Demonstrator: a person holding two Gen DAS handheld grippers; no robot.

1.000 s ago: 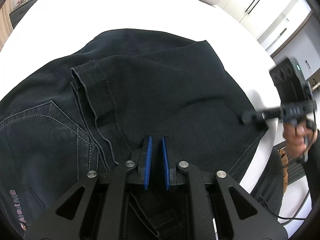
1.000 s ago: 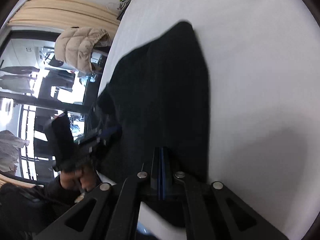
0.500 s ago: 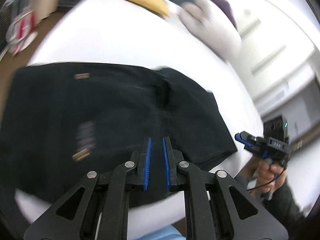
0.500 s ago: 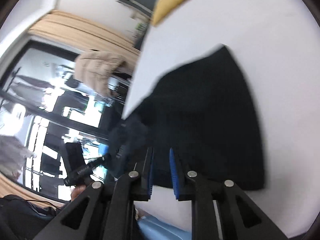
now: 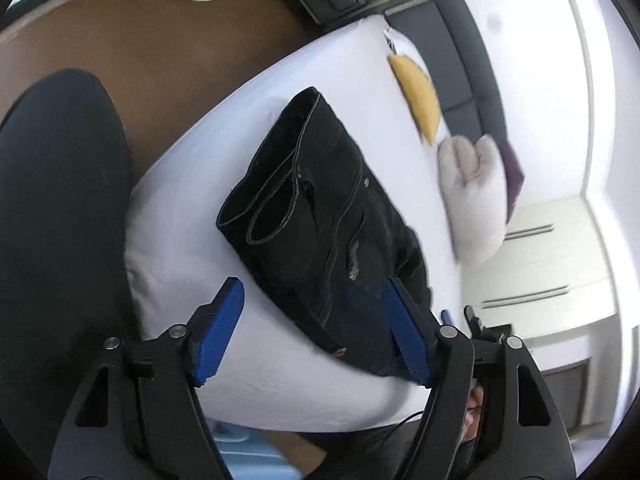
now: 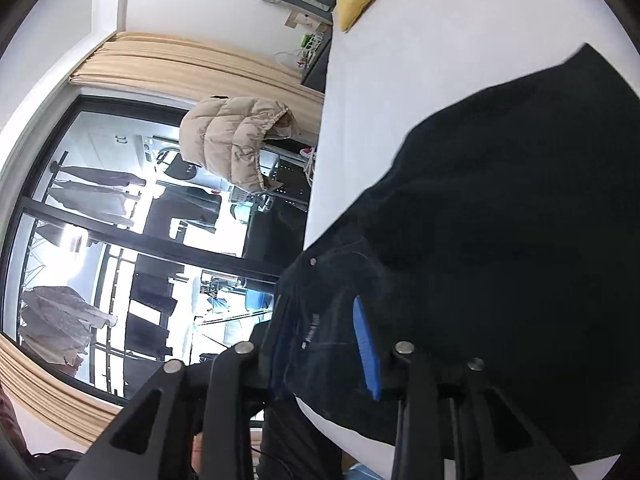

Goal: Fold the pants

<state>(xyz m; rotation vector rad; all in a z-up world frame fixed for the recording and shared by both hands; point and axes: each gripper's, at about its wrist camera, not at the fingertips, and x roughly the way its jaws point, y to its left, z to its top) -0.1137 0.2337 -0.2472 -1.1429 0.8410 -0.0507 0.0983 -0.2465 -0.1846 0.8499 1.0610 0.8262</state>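
Black pants [image 5: 320, 200] lie folded in a compact stack on the white bed [image 5: 192, 184], leg hems toward the far left. My left gripper [image 5: 312, 320] hangs back over the bed's near edge, jaws opening wide, gripping nothing; the pants' near corner shows between its fingers. Beyond its right finger peeks my right gripper [image 5: 458, 314]. In the right wrist view the pants [image 6: 500, 220] fill the right side. My right gripper [image 6: 320, 340] has jaws opening, with the riveted waistband corner loose between its blue pads [image 6: 366, 348].
A yellow pillow [image 5: 418, 100] and a pale grey cushion [image 5: 472, 200] lie at the bed's far end. A black rounded chair back [image 5: 60, 220] stands at the left over brown floor. A beige puffer jacket [image 6: 236, 144] hangs by the window beyond the bed's edge [image 6: 320, 160].
My left gripper let go of the fabric, opened wide, rolled and drew back from the pants. My right gripper opened too and lifted slightly. The pants now lie folded over.
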